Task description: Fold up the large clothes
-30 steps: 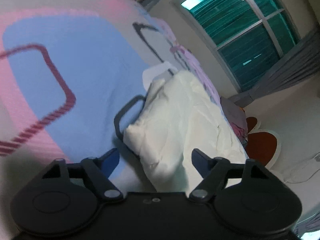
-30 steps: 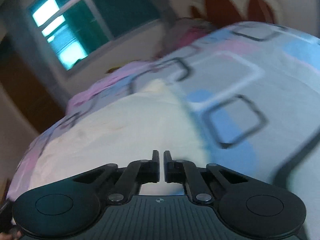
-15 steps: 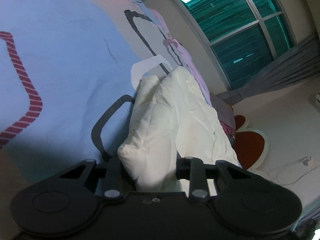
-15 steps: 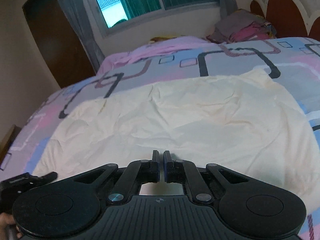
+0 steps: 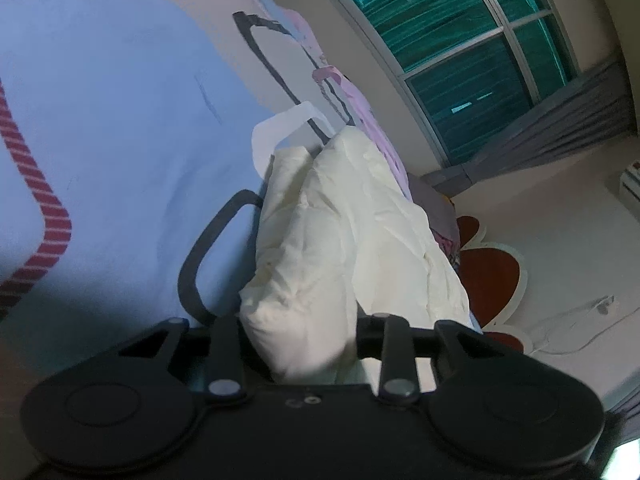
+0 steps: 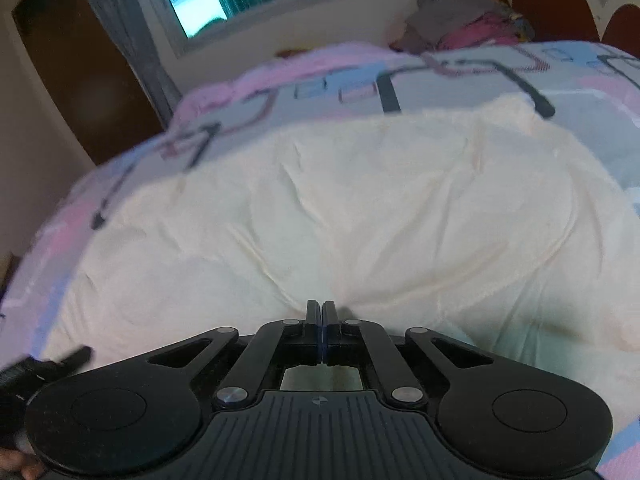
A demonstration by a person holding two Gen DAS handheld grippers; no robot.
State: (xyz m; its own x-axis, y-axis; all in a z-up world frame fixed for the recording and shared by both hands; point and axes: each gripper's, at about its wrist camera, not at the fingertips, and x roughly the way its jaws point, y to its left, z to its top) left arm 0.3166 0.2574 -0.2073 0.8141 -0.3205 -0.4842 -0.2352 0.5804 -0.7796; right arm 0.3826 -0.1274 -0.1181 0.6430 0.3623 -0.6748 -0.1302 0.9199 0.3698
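We see the left gripper [image 5: 298, 336] nearest, its jaws having just closed in on a bunched corner of the large cream-white cotton garment [image 5: 340, 240], which bulges between them, pinched from both sides. The right gripper [image 6: 321, 312] has its jaws pressed fully together at the garment's near edge; whether cloth is caught there we cannot tell. The garment lies spread over the blue, pink and grey patterned bedsheet [image 6: 440, 76]. Beyond the garment's far edge sits a pile of pink and grey clothes [image 6: 472, 28], then the green-curtained window [image 5: 460, 40].
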